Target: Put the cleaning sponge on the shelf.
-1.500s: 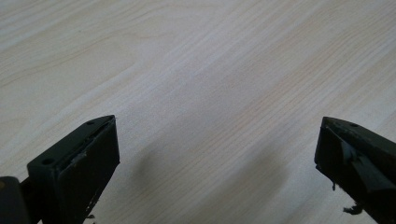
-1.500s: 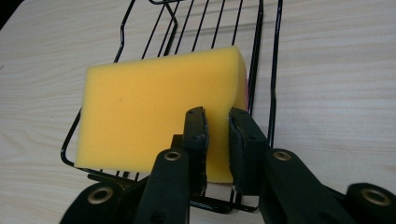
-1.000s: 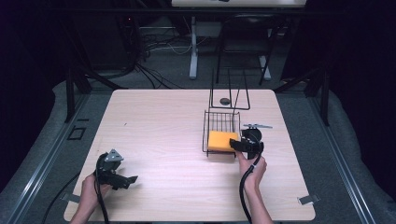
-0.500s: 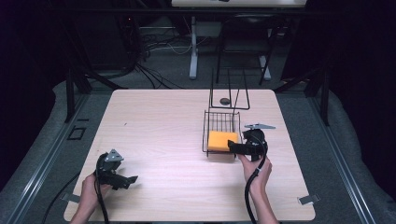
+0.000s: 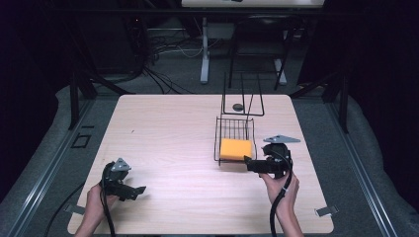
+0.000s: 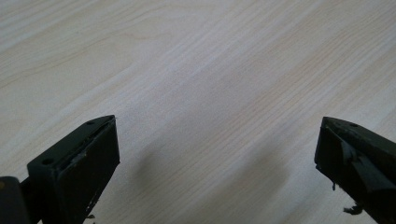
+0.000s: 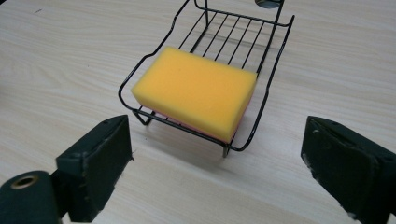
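A: What are you looking at?

B: Your sponge (image 7: 196, 91); a yellow-orange block with a thin pink layer along its underside; it lies flat at the near end of the black wire rack (image 5: 235, 139), filling that end; the far end of the rack floor is bare wire.

A: Where does the rack sit?

B: On the right half of the table (image 5: 168, 138), closer to the far edge than the near one; a tall wire frame (image 5: 242, 96) rises at its far end, with a small dark round thing (image 5: 238, 106) on the table beside it; I cannot tell what that is.

A: Room to move?

B: Plenty; the whole left and centre of the tabletop is bare wood; the strip between the rack and the right edge is narrow.

A: And your hands?

B: Your right gripper (image 7: 224, 177) sits just in front of the rack's near right corner, pointing left, jaws wide apart with nothing between them; your right hand (image 5: 281, 190) holds it from below; your left gripper (image 6: 215, 172) is low at the near left corner, well apart from the rack, jaws spread wide over bare wood; your left hand (image 5: 96, 197) grips it near the table edge.
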{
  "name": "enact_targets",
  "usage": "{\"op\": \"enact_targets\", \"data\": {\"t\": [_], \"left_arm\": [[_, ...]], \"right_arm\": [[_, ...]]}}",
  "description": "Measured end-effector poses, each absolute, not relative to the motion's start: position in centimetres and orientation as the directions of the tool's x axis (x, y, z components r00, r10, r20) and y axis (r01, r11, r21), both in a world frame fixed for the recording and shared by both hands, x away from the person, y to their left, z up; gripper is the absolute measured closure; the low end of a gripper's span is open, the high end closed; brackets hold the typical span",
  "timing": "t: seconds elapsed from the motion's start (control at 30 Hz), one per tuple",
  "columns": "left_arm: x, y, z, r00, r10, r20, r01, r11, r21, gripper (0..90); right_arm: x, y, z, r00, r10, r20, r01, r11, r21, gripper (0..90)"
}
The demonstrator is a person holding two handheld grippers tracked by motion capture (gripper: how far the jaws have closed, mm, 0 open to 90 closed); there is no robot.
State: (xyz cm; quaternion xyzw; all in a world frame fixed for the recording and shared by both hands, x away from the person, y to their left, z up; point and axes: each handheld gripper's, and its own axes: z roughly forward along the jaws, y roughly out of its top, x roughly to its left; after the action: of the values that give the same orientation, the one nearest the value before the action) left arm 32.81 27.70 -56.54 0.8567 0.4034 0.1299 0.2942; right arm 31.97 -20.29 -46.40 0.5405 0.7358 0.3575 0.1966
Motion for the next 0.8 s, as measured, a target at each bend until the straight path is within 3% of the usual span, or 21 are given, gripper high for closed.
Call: {"op": "enact_targets", "data": {"t": [0.43,0.8], "left_arm": [[32.8,27.6,-56.6,0.641,0.768,-0.013,0.613,-0.501,0.611,0.0],[32.8,27.6,-56.7,0.642,0.767,-0.012,0.613,-0.504,0.609,0.0]], "right_arm": [[28.8,-21.8,-45.5,-0.352,0.934,0.056,0.648,0.2,0.735,0.3],[26.0,-24.3,-47.4,-0.328,0.943,0.058,0.689,0.197,0.697,0.0]]}}
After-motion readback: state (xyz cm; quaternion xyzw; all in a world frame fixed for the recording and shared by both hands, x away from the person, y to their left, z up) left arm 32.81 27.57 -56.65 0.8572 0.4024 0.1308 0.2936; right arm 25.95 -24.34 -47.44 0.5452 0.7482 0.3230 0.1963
